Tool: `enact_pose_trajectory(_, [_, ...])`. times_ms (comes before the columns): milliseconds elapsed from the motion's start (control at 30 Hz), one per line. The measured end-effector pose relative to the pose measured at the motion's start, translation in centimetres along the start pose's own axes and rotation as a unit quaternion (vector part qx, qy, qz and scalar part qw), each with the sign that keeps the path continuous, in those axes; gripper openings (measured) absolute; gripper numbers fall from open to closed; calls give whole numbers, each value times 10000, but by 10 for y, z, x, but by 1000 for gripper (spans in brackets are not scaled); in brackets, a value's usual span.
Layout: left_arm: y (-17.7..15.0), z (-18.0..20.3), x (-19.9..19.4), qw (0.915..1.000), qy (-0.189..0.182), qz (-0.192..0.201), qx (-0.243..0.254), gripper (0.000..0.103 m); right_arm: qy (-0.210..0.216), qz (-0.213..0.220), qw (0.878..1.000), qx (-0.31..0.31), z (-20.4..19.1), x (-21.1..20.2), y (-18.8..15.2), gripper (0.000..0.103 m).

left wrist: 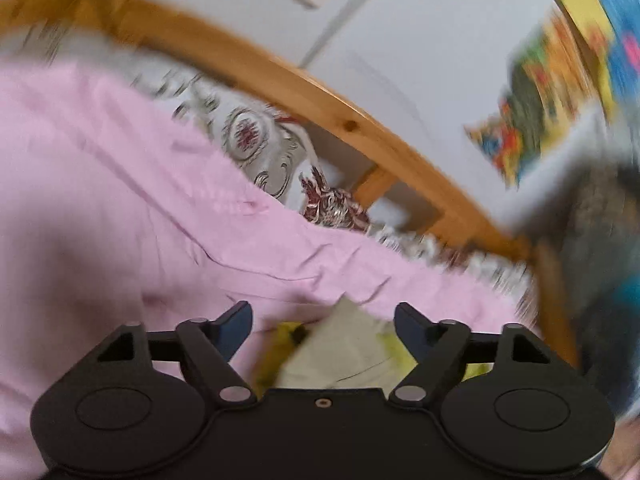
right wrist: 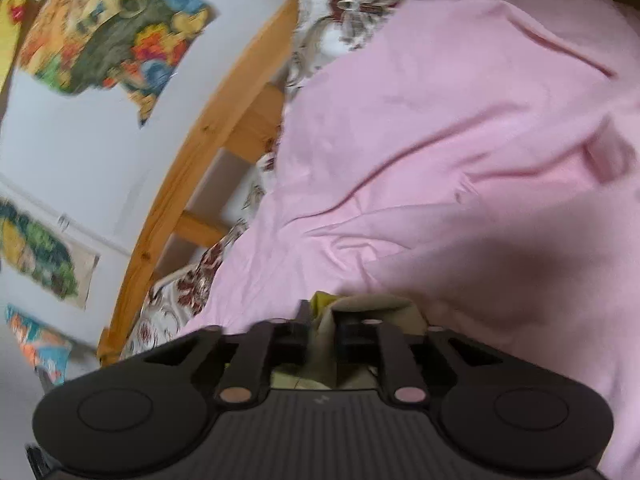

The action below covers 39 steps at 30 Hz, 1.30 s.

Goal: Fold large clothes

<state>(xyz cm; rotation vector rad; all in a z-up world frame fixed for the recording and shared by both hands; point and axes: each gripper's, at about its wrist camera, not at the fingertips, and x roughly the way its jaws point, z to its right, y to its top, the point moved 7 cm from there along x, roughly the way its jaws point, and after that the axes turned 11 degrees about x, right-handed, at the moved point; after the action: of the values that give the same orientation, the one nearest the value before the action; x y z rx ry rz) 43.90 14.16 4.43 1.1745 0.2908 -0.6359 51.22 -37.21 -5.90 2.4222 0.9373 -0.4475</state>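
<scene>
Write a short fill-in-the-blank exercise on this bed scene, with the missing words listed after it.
1. The large garment spread on the bed is ____ in colour.
2. The bed rail beside the white wall is made of ____.
3. The left gripper has its jaws ____.
4. The pale beige and yellow cloth lies ____ the right gripper's fingers.

Missing words: pink; wood; open; between

Both wrist views look down close over the pink garment (left wrist: 120, 184), sharing the wooden bedrail (right wrist: 188, 160).

The left gripper (left wrist: 323, 320) stands wide open over a beige-yellow cloth (left wrist: 344, 352), which lies on the pink garment (left wrist: 120, 208) beside the wooden bed rail (left wrist: 320, 96).
</scene>
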Motion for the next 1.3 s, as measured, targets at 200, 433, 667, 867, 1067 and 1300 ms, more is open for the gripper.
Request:
enact_pose_trajectory(200, [-43,31,31,9923,-122,-536,1108,85,-400,372,9870,-1509,-37,-23,5,93])
enact_pose_trajectory(433, [-76,70,85,9630,-91,-949,2520,85,-675,463,9750,-2064,-40,-38,-7,102])
enact_pose_trajectory(667, [-91,60,115,9629,137,-1153,2436,8,-904,157,9550,-2820,-28,-38,-33,103])
enact_pose_trajectory(867, [-74,43,81,9796,30,-508,1946,0,-1136,213,9320,-3434,-34,-15,-44,103])
enact_pose_trajectory(1067, [-46,2,31,9957,322,221,840,0,-1085,319,9198,-3757,-52,14,-43,96])
enact_pose_trajectory(1300, [-28,-35,4,9975,408,572,-68,0,-930,1088,9380,-3157,-59,-1,-15,8])
